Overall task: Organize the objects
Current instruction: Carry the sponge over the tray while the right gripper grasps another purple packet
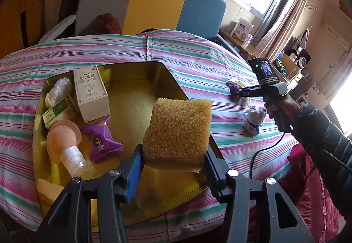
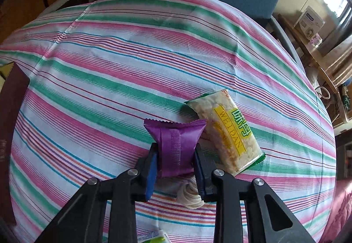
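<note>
Left wrist view: your left gripper [image 1: 175,164] clamps the yellow sponge [image 1: 177,128] over the gold tin [image 1: 132,67]'s near right corner.
Right wrist view: your right gripper [image 2: 176,168] pinches a purple snack packet [image 2: 175,146], seam side up, on the striped cloth [image 2: 132,62].
Done: two boxes, a purple packet, a pink bottle and a wrapped bundle already lie in the tin.
Left: sponge not yet released; the rice cracker bar [image 2: 228,131] just beside your packet and a small box further off remain outside.
Look: sponge coarse, squashed slightly; packet glossy, puffed.
</note>
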The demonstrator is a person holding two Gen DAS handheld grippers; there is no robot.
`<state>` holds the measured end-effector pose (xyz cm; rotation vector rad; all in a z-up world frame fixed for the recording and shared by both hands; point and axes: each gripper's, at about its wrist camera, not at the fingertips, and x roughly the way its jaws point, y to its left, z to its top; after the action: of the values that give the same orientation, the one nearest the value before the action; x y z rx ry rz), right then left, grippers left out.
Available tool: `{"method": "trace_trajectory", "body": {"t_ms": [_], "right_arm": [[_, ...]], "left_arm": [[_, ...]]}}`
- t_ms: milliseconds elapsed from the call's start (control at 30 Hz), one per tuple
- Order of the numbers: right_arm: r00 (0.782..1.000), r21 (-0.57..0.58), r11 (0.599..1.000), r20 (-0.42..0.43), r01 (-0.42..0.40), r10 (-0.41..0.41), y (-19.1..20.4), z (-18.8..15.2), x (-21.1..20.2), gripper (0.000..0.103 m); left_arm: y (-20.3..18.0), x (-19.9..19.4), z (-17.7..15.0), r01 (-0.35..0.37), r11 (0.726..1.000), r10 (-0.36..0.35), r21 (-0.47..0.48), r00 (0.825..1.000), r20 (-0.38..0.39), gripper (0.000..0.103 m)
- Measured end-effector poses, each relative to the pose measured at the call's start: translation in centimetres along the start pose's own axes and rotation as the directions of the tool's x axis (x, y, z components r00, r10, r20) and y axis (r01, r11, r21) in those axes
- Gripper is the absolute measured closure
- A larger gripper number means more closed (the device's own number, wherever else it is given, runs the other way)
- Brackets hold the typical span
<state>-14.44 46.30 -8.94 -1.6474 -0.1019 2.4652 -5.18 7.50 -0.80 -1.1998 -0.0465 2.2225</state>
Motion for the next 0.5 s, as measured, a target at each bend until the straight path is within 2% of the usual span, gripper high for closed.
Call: {"method": "trace_trajectory", "body": {"t_ms": [100, 300, 500], "right_arm": [[1.000, -0.025, 1.000, -0.001, 0.006, -0.006, 1.5, 0.1, -1.1, 0.073], [0.993, -0.023, 0.997, 0.088, -0.076, 0.078, 4.7, -0.3, -5.4, 0.073], [0.982, -0.083, 0.986, 0.105, -0.147, 0.156, 10.1, -3.6, -7.2, 0.073]], "left_arm": [[0.0, -0.5, 0.0, -0.034, 0.999, 0.034, 0.008, 0.999, 0.021, 0.051], [0.2, -1.5, -0.4, -0.123, 0.992, 0.122, 0.014, 0.990, 0.064, 0.051], [0.5, -2.4, -1.1, -0.217, 0.976, 0.214, 0.026, 0.972, 0.098, 0.051]]}}
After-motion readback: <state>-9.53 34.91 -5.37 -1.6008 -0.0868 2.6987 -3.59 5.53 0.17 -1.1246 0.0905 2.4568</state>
